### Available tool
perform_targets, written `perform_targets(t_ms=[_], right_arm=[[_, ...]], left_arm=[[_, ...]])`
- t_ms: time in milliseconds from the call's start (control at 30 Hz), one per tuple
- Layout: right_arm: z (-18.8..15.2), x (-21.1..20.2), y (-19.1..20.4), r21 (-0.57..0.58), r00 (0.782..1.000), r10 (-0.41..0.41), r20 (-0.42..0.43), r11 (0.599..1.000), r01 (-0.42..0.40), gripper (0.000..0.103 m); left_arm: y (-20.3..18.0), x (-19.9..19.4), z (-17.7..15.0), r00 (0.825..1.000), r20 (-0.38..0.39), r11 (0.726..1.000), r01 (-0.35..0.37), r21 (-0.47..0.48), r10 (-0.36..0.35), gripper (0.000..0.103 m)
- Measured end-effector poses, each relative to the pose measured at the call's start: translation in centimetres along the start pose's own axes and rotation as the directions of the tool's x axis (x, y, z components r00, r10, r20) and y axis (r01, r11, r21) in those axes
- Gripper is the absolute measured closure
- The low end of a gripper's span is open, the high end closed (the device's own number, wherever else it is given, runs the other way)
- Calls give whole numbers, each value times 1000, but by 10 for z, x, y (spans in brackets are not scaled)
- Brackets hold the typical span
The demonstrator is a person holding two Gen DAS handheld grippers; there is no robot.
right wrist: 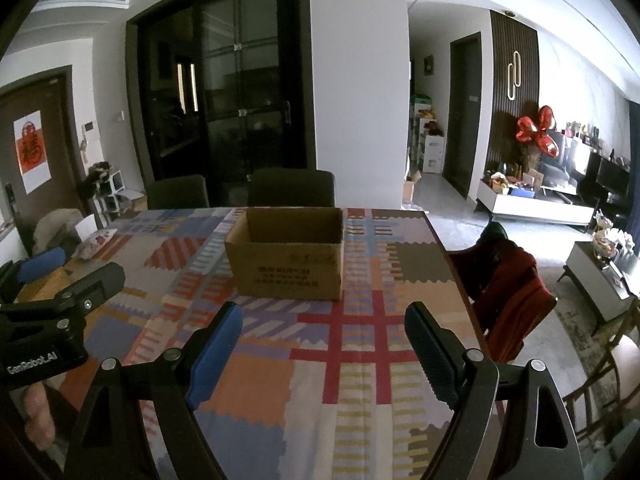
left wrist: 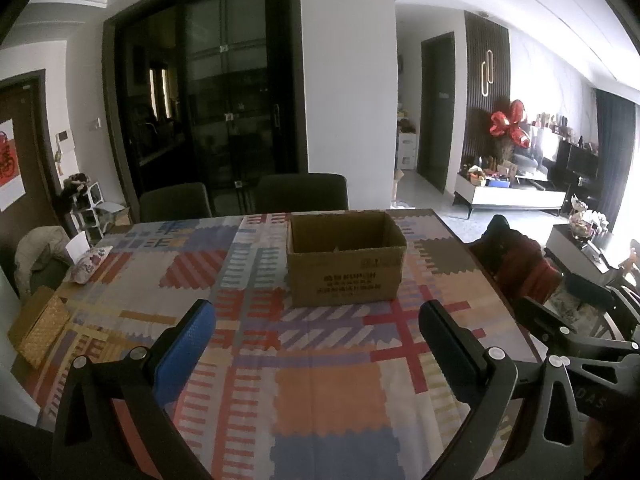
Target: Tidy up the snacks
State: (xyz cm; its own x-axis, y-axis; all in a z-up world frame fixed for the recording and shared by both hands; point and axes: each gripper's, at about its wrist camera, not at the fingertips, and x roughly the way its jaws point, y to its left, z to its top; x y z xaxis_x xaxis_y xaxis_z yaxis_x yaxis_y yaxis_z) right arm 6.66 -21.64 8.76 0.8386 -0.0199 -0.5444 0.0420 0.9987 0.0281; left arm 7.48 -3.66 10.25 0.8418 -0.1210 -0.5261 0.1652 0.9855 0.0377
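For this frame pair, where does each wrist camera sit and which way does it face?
Left wrist: sits behind the open left gripper, looking across the patchwork tablecloth at the open brown cardboard box; the right gripper shows at its right edge.
Right wrist: sits behind the open right gripper, facing the same box; the left gripper and a fingertip show at left.
Shared: box, tablecloth, dark chairs, glass doors.

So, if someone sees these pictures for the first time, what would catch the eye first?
Probably the open cardboard box, standing alone near the far side of the table, on a bright patchwork tablecloth. Next, the two open grippers in the foreground, left gripper and right gripper, both holding nothing. Red balloons stand out in the room to the right.
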Motion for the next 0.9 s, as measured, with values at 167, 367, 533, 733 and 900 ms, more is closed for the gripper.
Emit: perform_targets(t_ms=[167, 367, 533, 733, 900], right_arm=[[0, 0, 0, 0, 1000, -1, 4, 1000, 1, 19], [-2, -2, 0, -2, 1000, 7, -1, 1000, -7, 19], [-2, -2, 0, -2, 1000, 7, -1, 1000, -7, 19], [-2, -2, 0, -1, 1000, 7, -1, 1000, -7, 19], [-3, -4, 1, -2, 1000, 8, -4, 1000, -8, 19]], left_arm=[[-1, -3, -1, 1000, -2, 1000, 0, 0, 0, 0], [0, -1, -1, 1000, 0, 1000, 0, 1, 0, 0], [0, -2, -1, 1000, 0, 1000, -3, 1, 3, 0], [-2, -4, -3, 1000, 0, 1000, -10, 0, 10, 0], [-2, -3, -4, 1000, 0, 1000, -9, 0, 9, 0]])
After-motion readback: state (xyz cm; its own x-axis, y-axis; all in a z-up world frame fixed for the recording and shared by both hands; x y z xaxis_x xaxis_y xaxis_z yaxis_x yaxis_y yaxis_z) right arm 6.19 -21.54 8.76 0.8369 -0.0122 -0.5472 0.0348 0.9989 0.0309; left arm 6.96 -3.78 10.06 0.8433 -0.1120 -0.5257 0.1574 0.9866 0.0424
